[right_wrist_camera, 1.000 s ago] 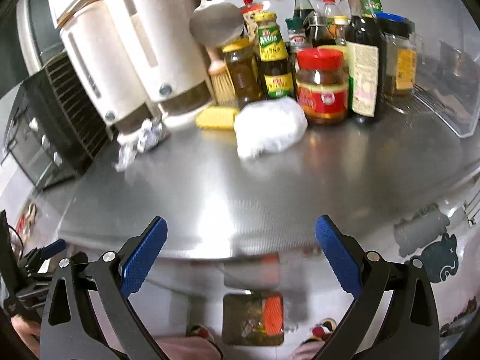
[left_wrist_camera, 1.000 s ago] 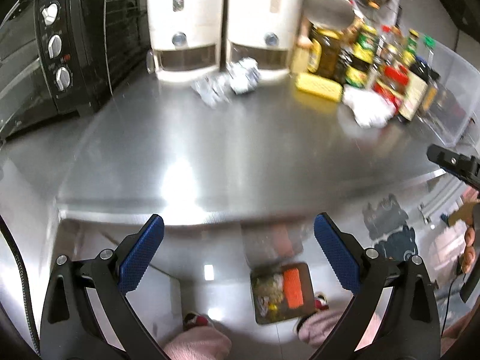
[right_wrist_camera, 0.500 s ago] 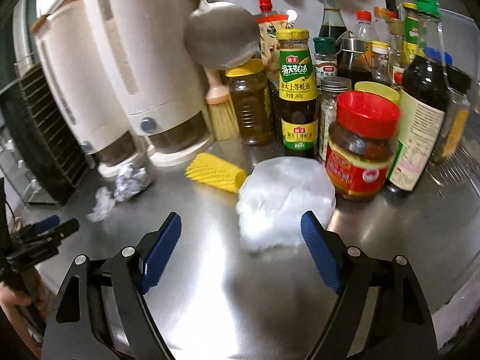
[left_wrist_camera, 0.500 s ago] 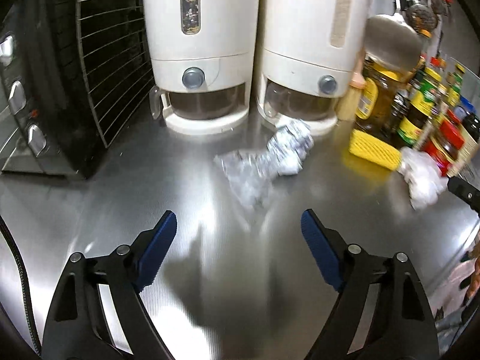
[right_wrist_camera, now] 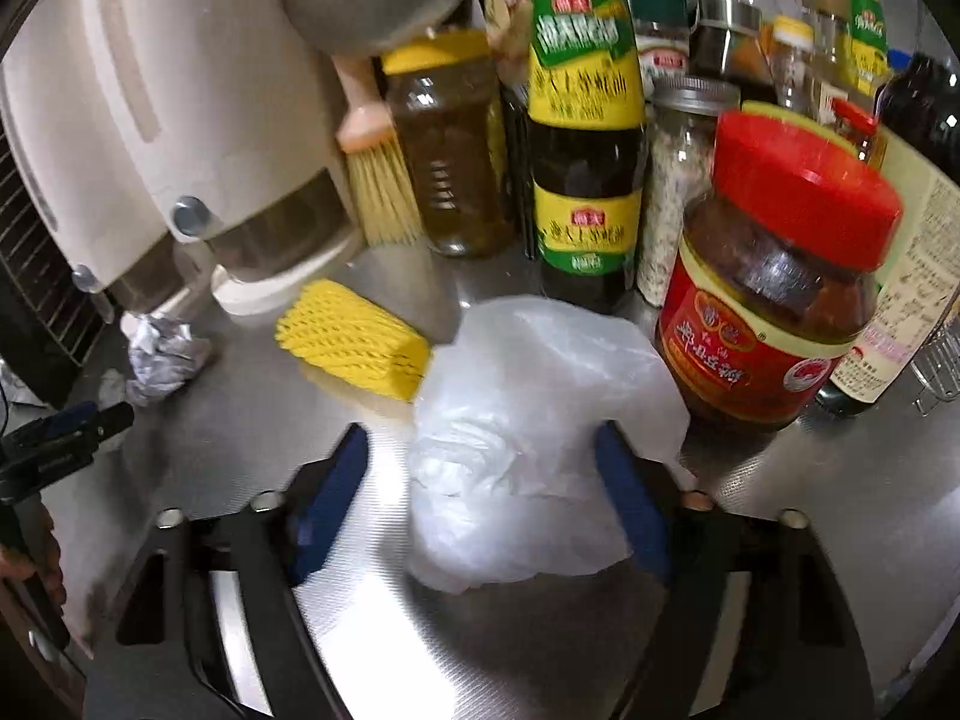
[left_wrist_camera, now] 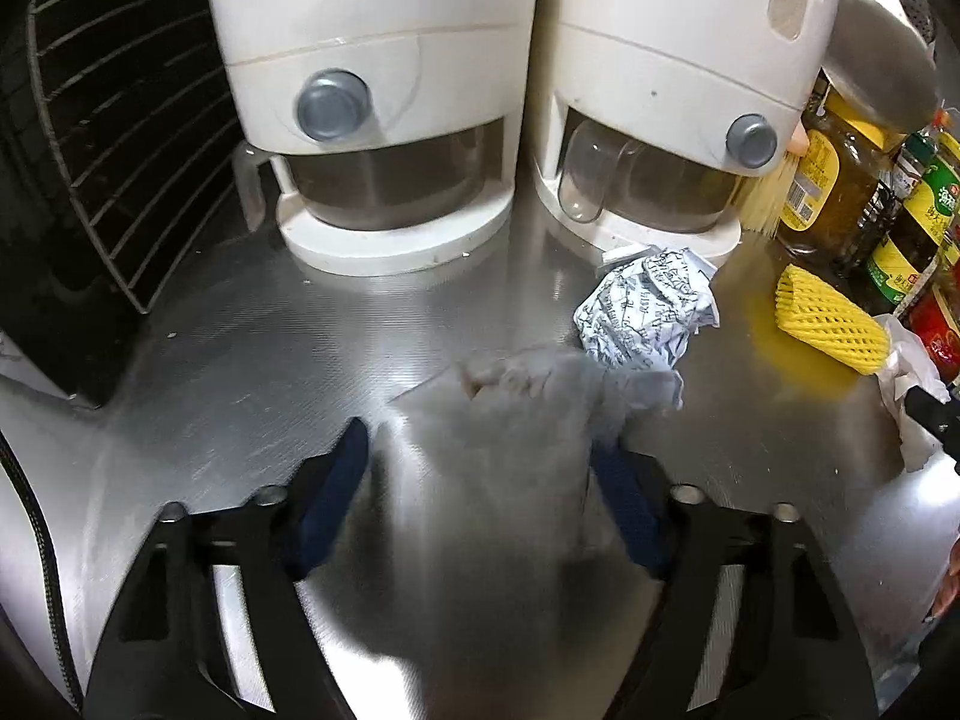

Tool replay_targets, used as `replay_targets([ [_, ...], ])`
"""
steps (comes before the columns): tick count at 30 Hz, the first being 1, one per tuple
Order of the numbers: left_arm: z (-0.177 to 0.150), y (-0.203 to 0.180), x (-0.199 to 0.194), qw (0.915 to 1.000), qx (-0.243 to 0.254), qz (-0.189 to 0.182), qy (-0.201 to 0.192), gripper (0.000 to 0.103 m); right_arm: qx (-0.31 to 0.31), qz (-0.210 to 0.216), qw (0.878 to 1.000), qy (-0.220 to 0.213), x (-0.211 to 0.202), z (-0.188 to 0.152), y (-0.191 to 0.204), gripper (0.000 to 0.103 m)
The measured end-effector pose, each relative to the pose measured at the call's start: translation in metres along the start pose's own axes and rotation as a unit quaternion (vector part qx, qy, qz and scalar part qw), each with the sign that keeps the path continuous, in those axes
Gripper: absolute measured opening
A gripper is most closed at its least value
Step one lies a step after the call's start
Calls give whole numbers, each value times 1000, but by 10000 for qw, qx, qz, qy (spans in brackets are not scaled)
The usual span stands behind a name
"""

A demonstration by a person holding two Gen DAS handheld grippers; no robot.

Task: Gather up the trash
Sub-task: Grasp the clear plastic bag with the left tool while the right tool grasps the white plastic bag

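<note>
Landmark: the red-lidded jar (right_wrist_camera: 780,264).

Right gripper (right_wrist_camera: 480,468): jaws spread wide, grasping nothing yet. A crumpled white plastic bag (right_wrist_camera: 534,420) lies on the steel surface (right_wrist_camera: 810,540) between the blue pads, its far edge just beside the jar's base, probably touching it. The right pad sits close against the bag; the left pad stands apart from it. Judgement: the gripper is set low and straddling so that one squeeze gathers the loose film. The jar crowds the right jaw, so closing could nudge it.

Left gripper (left_wrist_camera: 480,468): jaws also released and wide. A gray, blurred wad of thin plastic (left_wrist_camera: 540,384) lies between them, well to the left of the jar. Touching its far end is a ball of printed paper (left_wrist_camera: 648,318), which rests against the foot of the right-hand white dispenser (left_wrist_camera: 660,120). Whether the wad and the ball are joined I cannot tell.

A yellow foam net sleeve (right_wrist_camera: 354,348) lies between the paper ball and the bag, left of the jar, not in either grip. Likely trash too.

Bottles and jars stand packed behind the red-lidded jar, plainly stored, not litter.

Judgement: both grasps are about to begin; nothing is collected so far.
</note>
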State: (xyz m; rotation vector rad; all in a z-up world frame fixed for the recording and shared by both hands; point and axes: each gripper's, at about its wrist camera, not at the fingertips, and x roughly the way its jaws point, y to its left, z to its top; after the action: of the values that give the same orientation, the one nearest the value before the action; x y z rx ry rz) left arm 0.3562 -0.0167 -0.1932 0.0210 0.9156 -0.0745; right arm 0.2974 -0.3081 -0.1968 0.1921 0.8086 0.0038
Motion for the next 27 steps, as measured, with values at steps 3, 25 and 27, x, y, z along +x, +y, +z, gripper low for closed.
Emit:
replay_targets([
  [3,2,-2,6,10000,77,6,-4,43,-4,-19,9999,99,9,-1,-5,51],
  [25,-57,-1,-92,9994,118,40,-333,32,-46,339,9993,-182,-85,-52,4,30],
  [27,-70,-3,-113,9990,98,13,-428,32,-67,386,9990,-235,-100,-59,8,30],
])
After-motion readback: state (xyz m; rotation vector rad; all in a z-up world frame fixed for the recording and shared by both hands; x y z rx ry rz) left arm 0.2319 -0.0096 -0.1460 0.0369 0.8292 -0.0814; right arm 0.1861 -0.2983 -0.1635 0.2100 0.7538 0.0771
